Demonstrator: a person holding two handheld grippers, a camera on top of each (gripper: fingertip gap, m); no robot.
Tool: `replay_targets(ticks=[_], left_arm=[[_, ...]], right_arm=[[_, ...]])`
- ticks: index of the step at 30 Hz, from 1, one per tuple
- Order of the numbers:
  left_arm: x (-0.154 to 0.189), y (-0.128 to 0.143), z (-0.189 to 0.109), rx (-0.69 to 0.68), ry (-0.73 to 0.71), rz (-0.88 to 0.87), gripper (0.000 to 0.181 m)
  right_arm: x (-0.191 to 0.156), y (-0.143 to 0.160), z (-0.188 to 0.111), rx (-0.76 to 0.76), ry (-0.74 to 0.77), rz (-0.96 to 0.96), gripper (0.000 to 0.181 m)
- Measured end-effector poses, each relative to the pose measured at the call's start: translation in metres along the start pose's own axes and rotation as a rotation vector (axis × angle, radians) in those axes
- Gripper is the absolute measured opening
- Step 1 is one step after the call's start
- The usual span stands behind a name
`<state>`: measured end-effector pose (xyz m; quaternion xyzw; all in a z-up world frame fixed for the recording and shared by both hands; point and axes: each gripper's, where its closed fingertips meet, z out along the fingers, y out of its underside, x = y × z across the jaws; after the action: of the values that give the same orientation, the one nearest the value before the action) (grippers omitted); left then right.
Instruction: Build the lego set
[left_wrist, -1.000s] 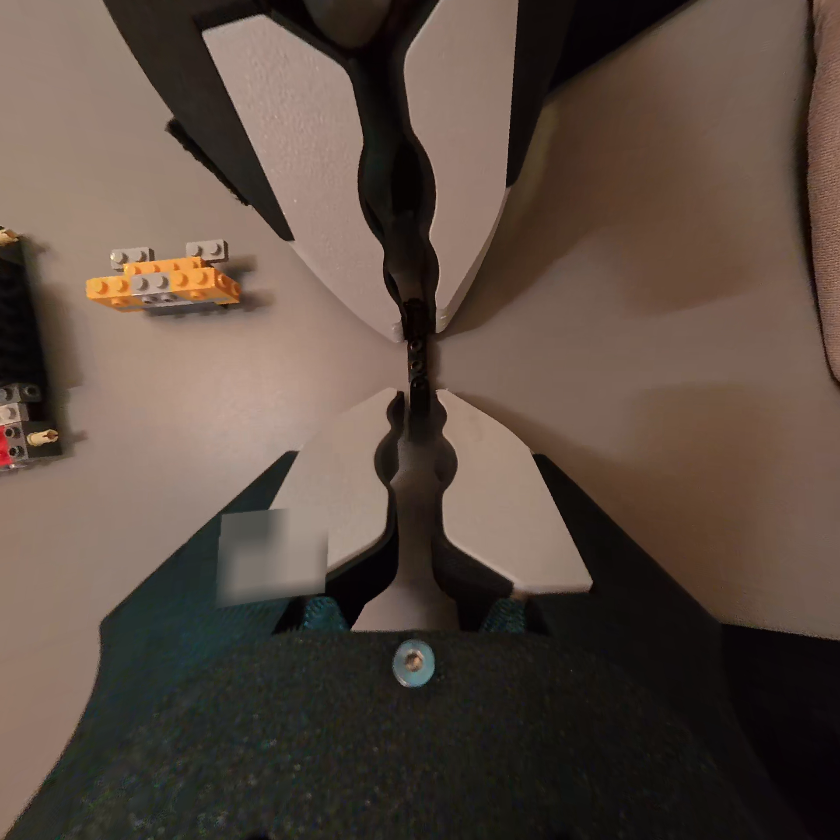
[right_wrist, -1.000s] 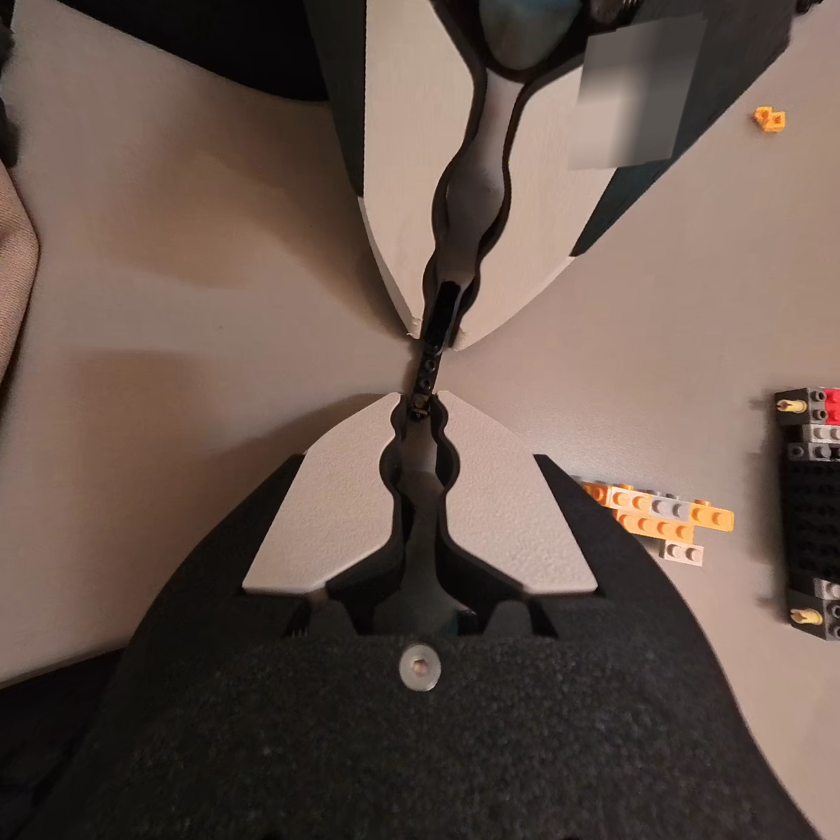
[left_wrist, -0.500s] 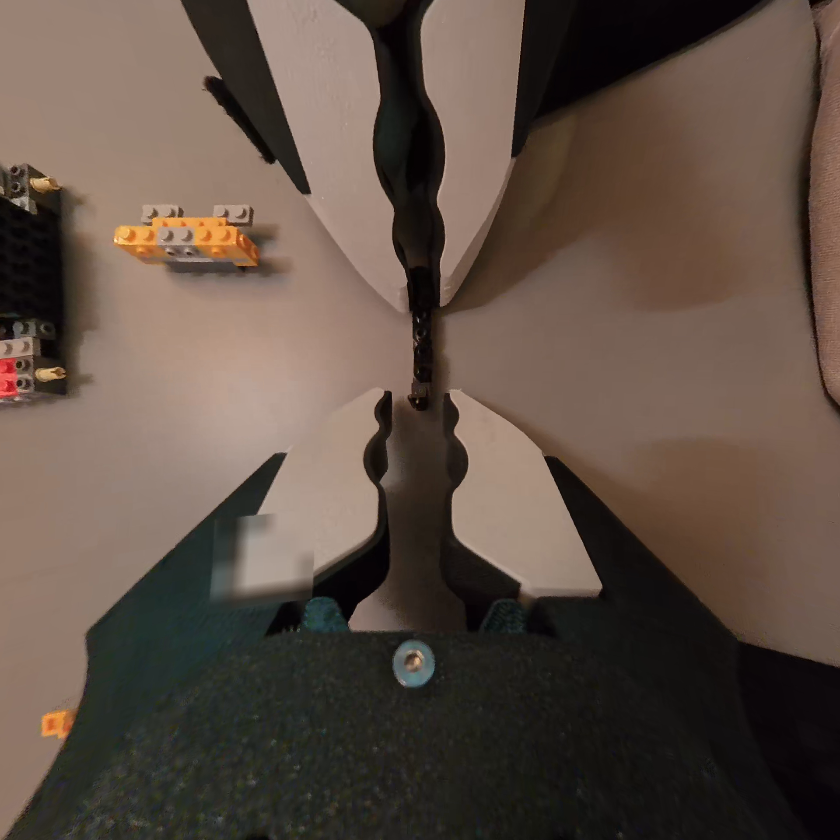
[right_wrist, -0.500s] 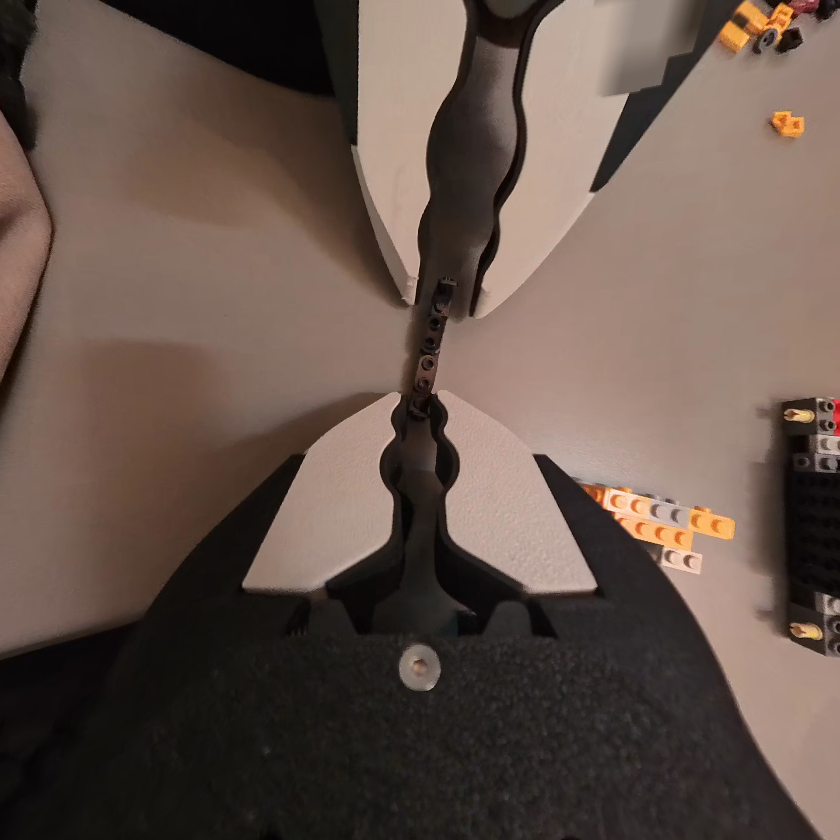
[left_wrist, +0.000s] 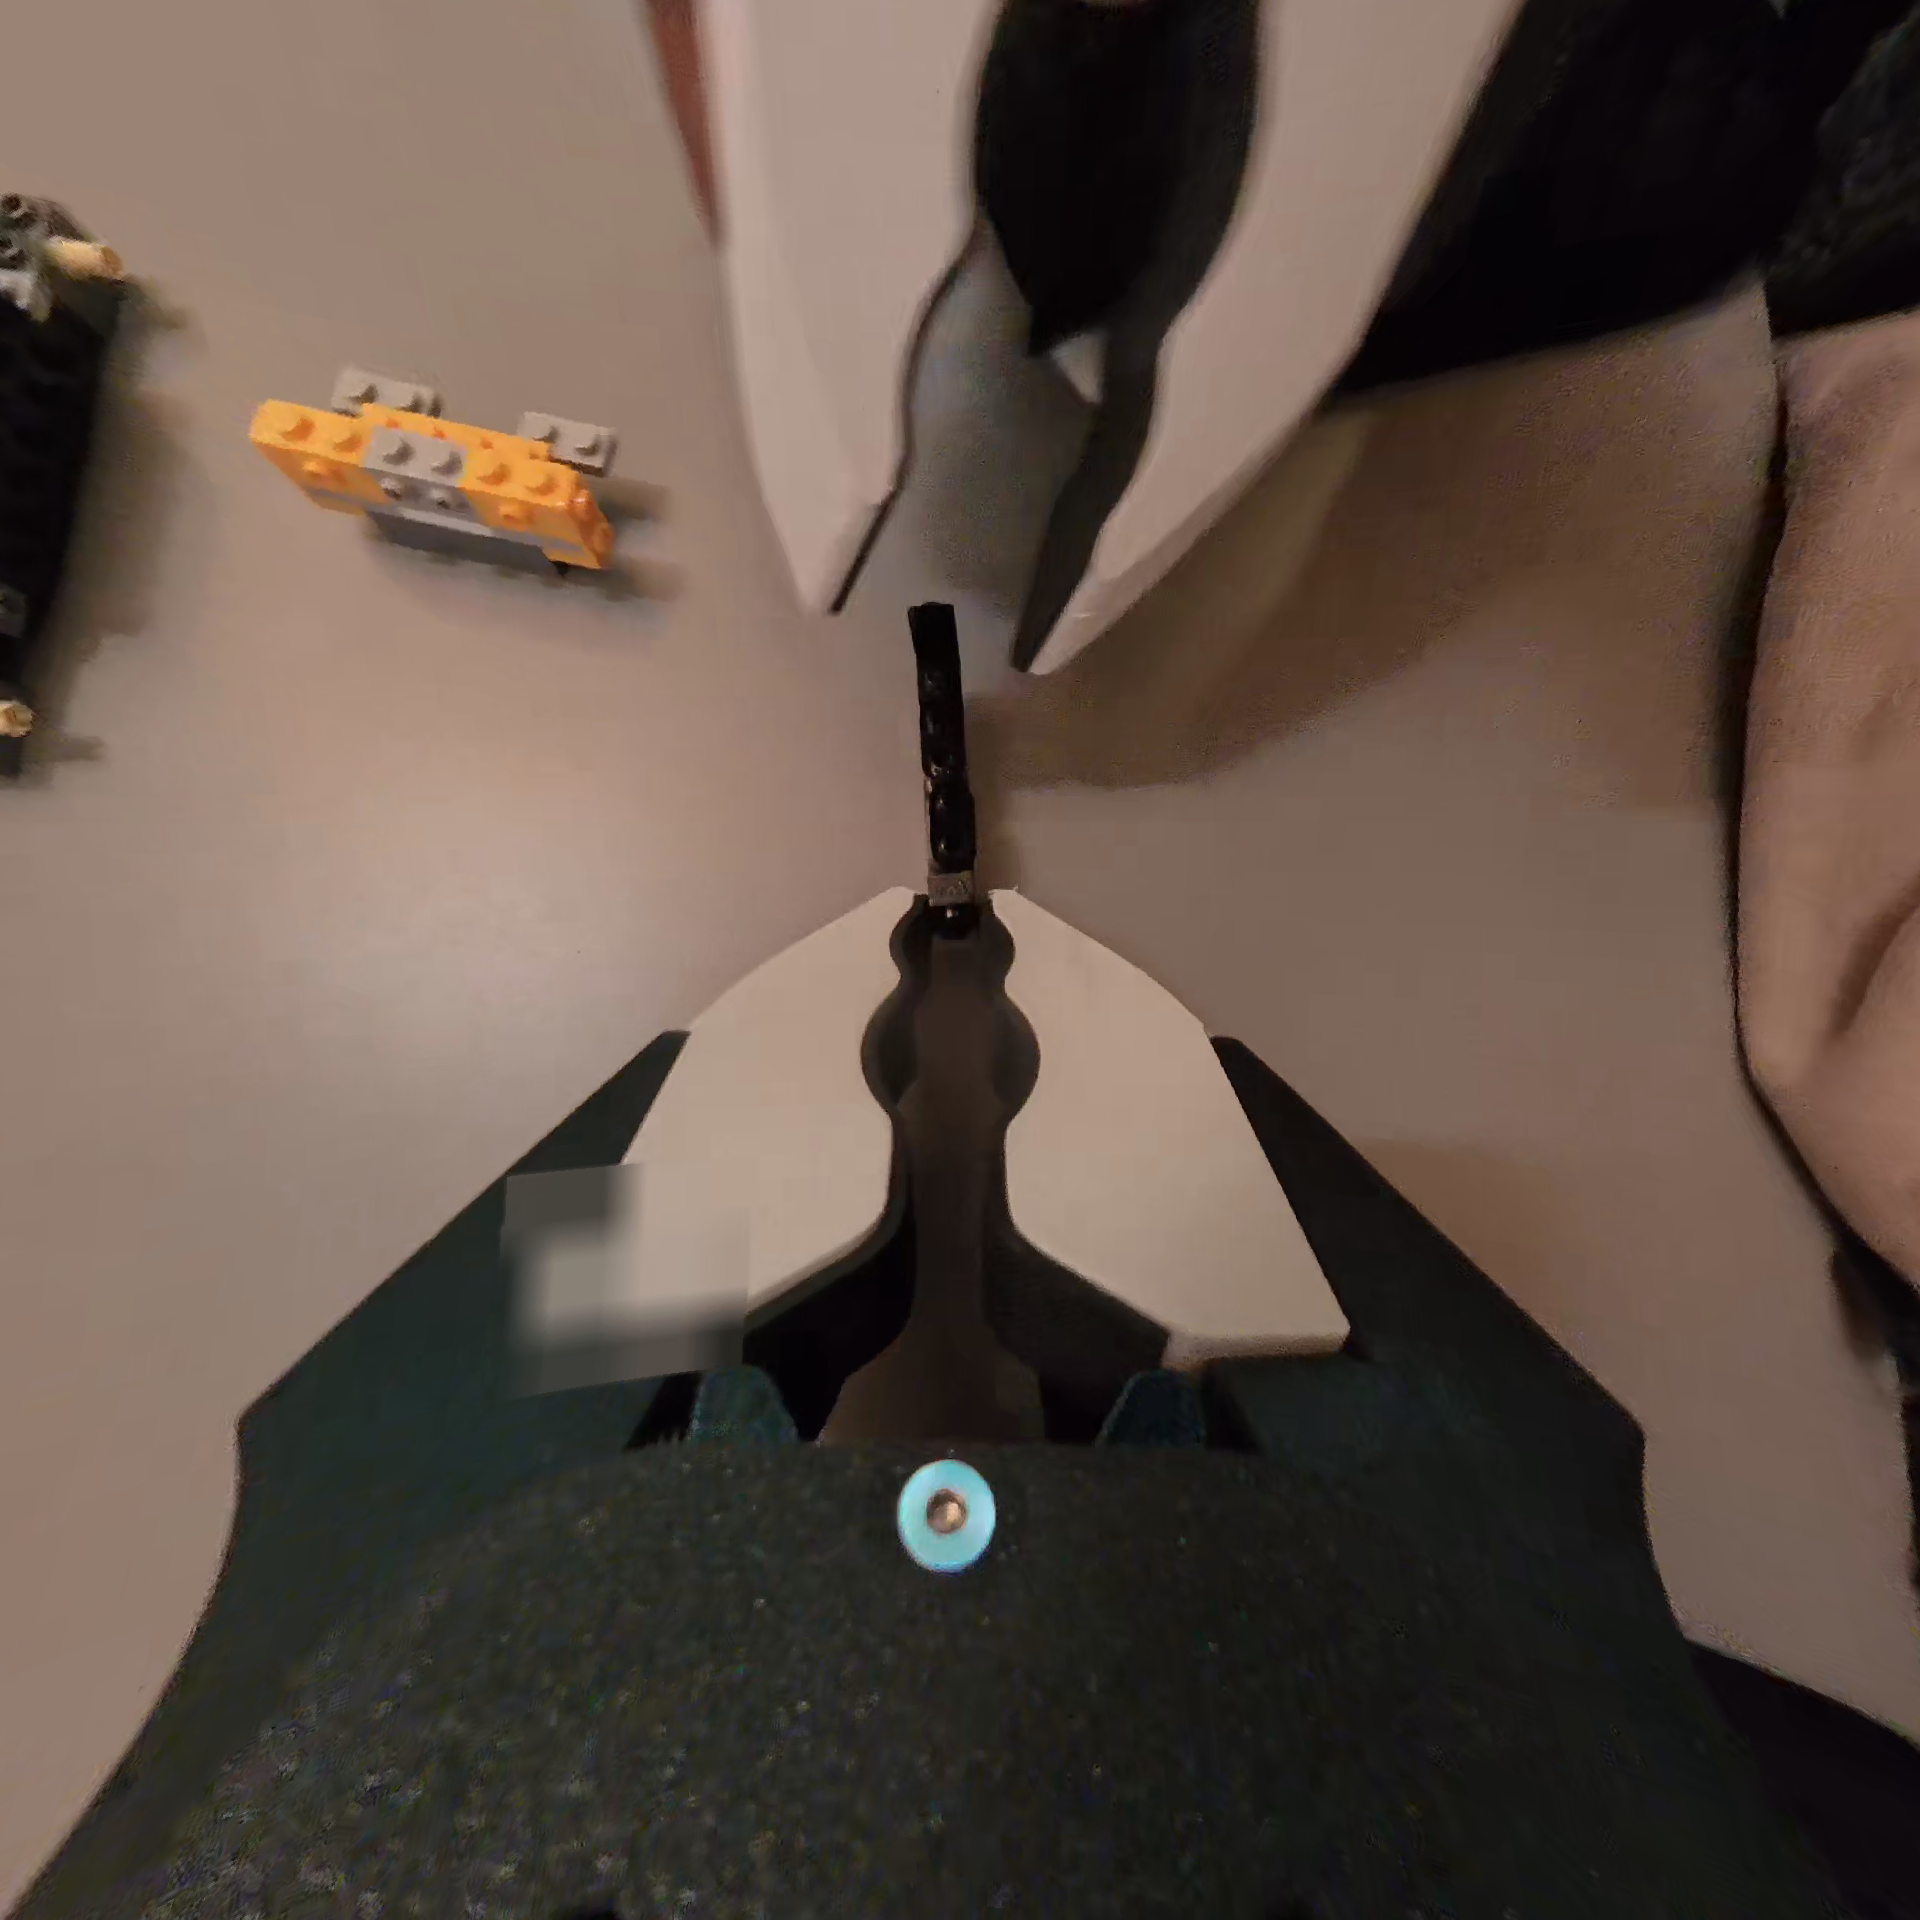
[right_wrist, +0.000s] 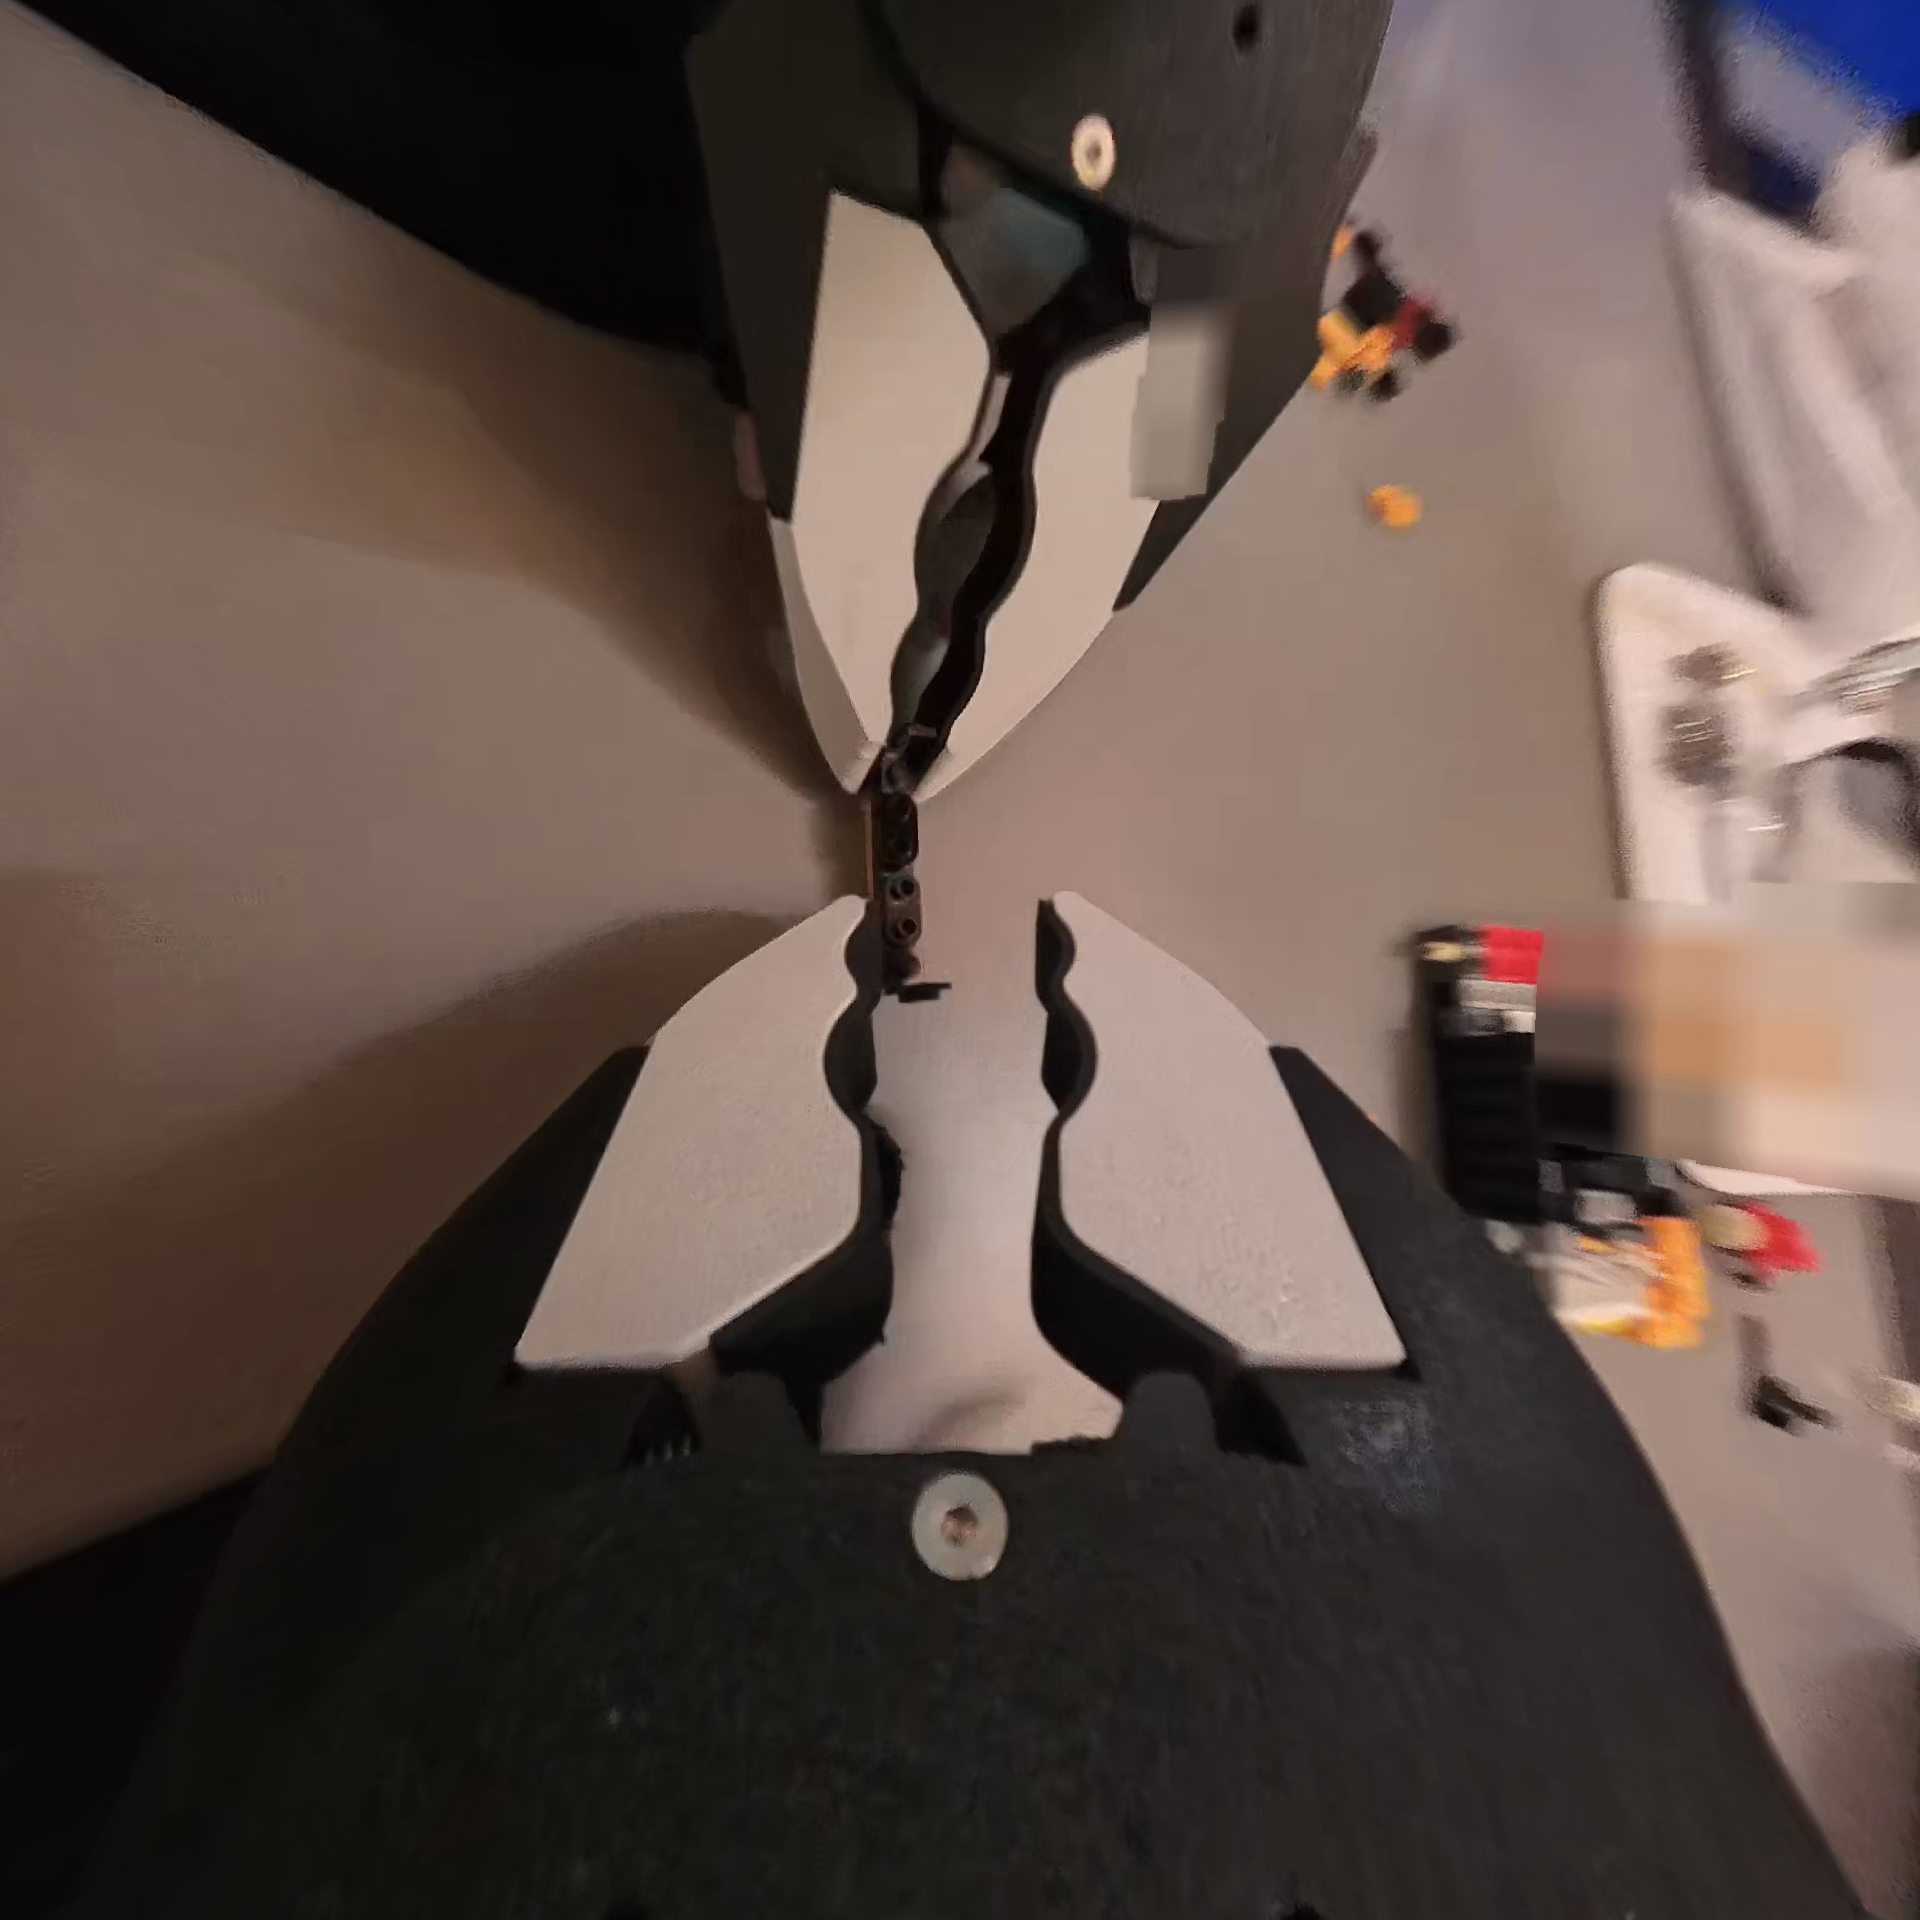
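A thin black lego beam (left_wrist: 945, 748) with holes sticks out forward from my left gripper (left_wrist: 954, 896), which is shut on its near end. My right gripper (left_wrist: 930, 636) faces it from the top of the left wrist view, with its jaws open around the beam's far tip. In the right wrist view my right gripper (right_wrist: 953, 909) is open. The beam (right_wrist: 899, 883) lies against its left finger (right_wrist: 790, 1039) and is not clamped. The left gripper (right_wrist: 899, 774) holds the beam's other end from above. Both grippers hover over the grey table (left_wrist: 416, 935).
An orange and grey brick assembly (left_wrist: 436, 478) lies on the table to the left, with a black studded build (left_wrist: 42, 468) at the left edge. The right wrist view shows that black build (right_wrist: 1475, 1081), loose pieces (right_wrist: 1371, 322) and a white tray (right_wrist: 1714, 727). A beige soft thing (left_wrist: 1849, 727) borders the table. One gripper's finger ends stand about 4 centimetres off the other's.
The beam has changed hands. Half a second ago my right gripper held it and the left was open. Now the left is shut on it and the right has opened.
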<state>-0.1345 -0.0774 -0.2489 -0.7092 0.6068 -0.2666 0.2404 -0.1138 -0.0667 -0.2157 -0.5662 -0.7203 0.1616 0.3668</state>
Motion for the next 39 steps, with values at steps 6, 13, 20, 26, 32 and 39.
replay_targets(ticks=[6,13,20,26,32,39], left_arm=[[-0.013,-0.021,-0.013,0.096,-0.01,-0.203,0.008],[-0.015,-0.028,-0.022,0.109,-0.032,-0.251,0.008],[-0.01,-0.033,-0.03,0.135,-0.012,-0.237,0.008],[-0.006,-0.039,-0.036,0.188,0.055,-0.296,0.008],[-0.004,-0.042,-0.039,0.232,0.137,-0.396,0.008],[-0.004,-0.044,-0.037,0.265,0.191,-0.465,0.008]], right_arm=[[0.012,-0.016,-0.001,-0.077,0.376,-0.265,0.03],[0.02,-0.015,0.015,-0.148,0.456,-0.374,0.021],[0.022,-0.022,0.011,-0.133,0.489,-0.419,0.013],[0.021,-0.028,0.005,-0.106,0.478,-0.434,0.012],[0.021,-0.031,0.003,-0.12,0.467,-0.461,0.011],[0.019,-0.028,0.003,-0.115,0.429,-0.45,0.011]])
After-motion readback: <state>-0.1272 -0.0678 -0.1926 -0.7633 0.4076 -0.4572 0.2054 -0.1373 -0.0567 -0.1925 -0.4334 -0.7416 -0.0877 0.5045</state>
